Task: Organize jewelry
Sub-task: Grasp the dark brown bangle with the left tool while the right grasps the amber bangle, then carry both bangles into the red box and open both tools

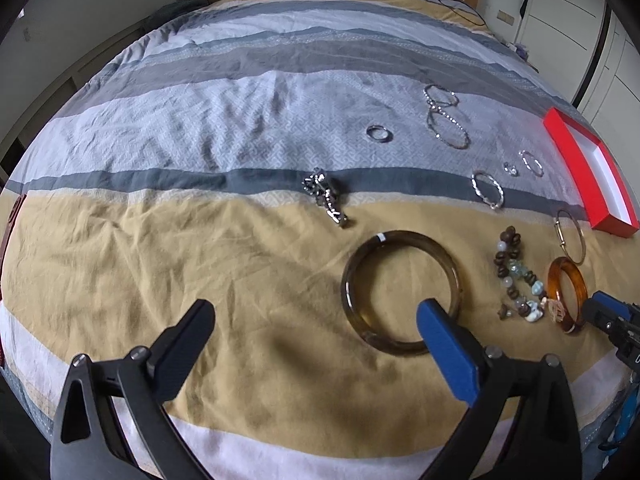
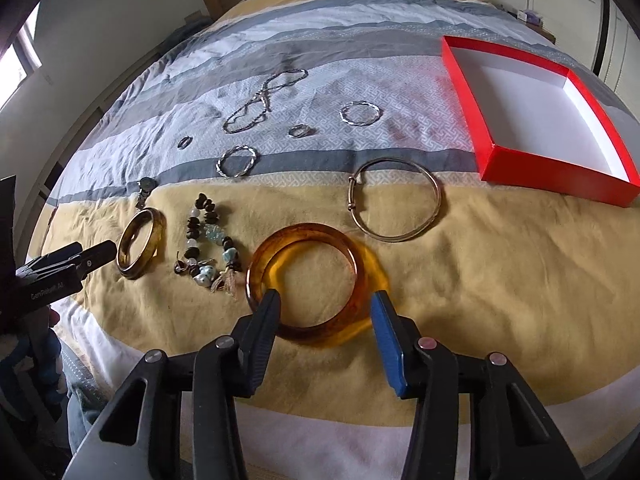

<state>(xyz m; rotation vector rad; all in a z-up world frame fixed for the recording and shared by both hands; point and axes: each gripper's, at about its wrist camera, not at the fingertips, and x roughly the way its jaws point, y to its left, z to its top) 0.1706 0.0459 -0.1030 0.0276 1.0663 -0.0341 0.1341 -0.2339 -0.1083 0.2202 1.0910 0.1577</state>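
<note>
Jewelry lies spread on a striped bed cover (image 1: 200, 260). My right gripper (image 2: 326, 298) hovers with its jaws apart over the near rim of an amber bangle (image 2: 308, 230). The black fingertip overlaps the left rim and the blue one sits at the blurred right edge; no pad clearly presses. My left gripper (image 1: 316, 308) is wide open just short of a dark brown bangle (image 1: 404, 236), and its blue finger overlaps the near rim. A red box (image 2: 552, 176) with a white inside lies open at the right.
Between the bangles lies a beaded bracelet (image 2: 208, 248). A thin metal bangle (image 2: 396, 200) lies past the amber one. Farther back are twisted silver bangles (image 2: 236, 160), small rings (image 2: 300, 131) and a chain (image 2: 260, 100). A silver watch (image 1: 326, 196) lies mid-bed.
</note>
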